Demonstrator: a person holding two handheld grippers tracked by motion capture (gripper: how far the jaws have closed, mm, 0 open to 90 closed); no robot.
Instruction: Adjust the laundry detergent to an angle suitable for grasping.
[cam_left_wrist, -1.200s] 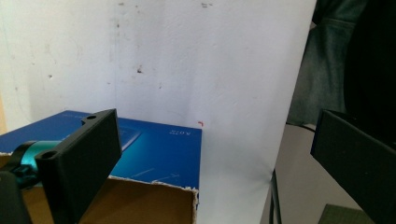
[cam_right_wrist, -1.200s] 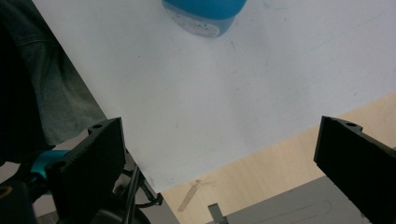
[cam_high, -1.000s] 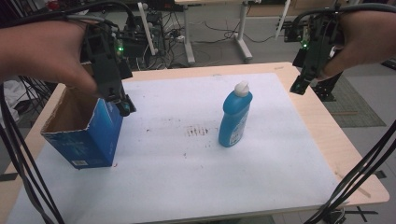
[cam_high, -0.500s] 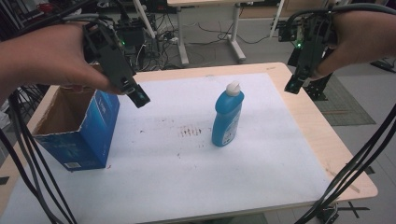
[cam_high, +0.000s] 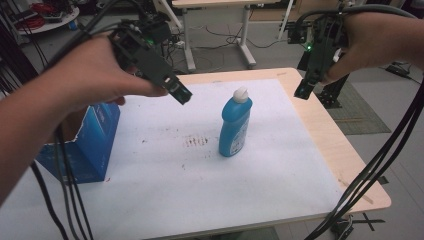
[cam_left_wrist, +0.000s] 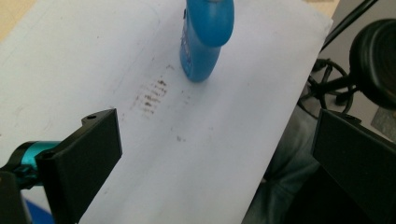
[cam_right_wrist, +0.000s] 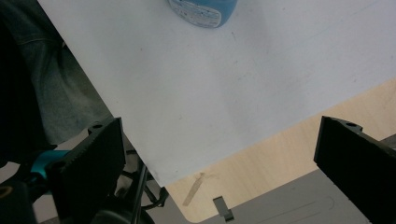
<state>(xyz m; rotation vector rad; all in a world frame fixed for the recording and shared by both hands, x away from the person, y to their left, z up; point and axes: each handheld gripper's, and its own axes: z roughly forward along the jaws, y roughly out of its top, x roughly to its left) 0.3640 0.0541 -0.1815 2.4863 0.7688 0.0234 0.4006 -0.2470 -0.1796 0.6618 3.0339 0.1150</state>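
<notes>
Bottle count is one: a blue plastic bottle (cam_high: 235, 126) with a white cap stands upright near the middle of the bench (cam_high: 320, 125), on its white sheet (cam_high: 165, 195). One blue cardboard box (cam_high: 87, 142) sits at the bench's left edge, partly hidden behind the left forearm. A patch of brown smudges (cam_high: 196, 142) lies just left of the bottle. Two grippers hover above the bench. The left gripper (cam_high: 181, 94) hangs up-left of the bottle; in the left gripper view its jaws stand wide apart, holding nothing, and the bottle's cap is cut off at the top. The right gripper (cam_high: 303, 91) hangs over the far right edge, jaws likewise spread wide and empty; its view catches just the bottle's labelled base (cam_right_wrist: 203, 11).
</notes>
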